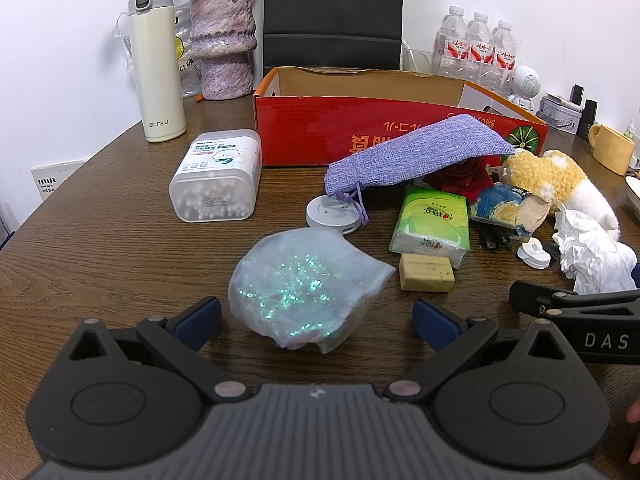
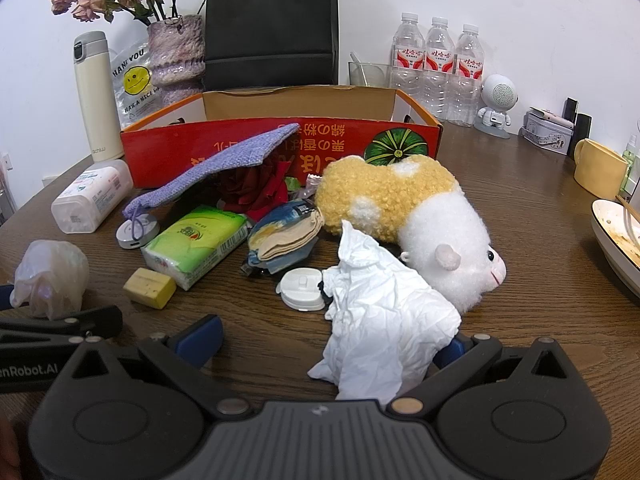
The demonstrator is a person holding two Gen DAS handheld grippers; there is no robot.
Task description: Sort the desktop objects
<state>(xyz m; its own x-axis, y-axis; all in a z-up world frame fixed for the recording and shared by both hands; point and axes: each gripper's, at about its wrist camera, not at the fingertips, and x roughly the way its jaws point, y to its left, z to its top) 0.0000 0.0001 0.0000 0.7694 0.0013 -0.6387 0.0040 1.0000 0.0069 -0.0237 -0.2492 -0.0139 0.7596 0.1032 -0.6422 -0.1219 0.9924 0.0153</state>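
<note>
The left claw (image 1: 316, 322) is spread wide, its blue pads either side of a glittery bag (image 1: 304, 292) lying on the table (image 1: 120, 248), not touching it. The right claw (image 2: 328, 344) is spread too, with crumpled paper (image 2: 380, 320) between its fingers; the right pad is mostly hidden behind the paper, so contact is unclear. Beyond lie a soap bar (image 2: 150, 287), tissue pack (image 2: 196, 245), plush toy (image 2: 408, 220), purple pouch (image 2: 224, 168) and the open red box (image 2: 280, 144).

Lived-in office desk (image 2: 520, 200): thermos (image 1: 157, 60), water bottles (image 2: 436, 64) (dried flowers too).
</note>
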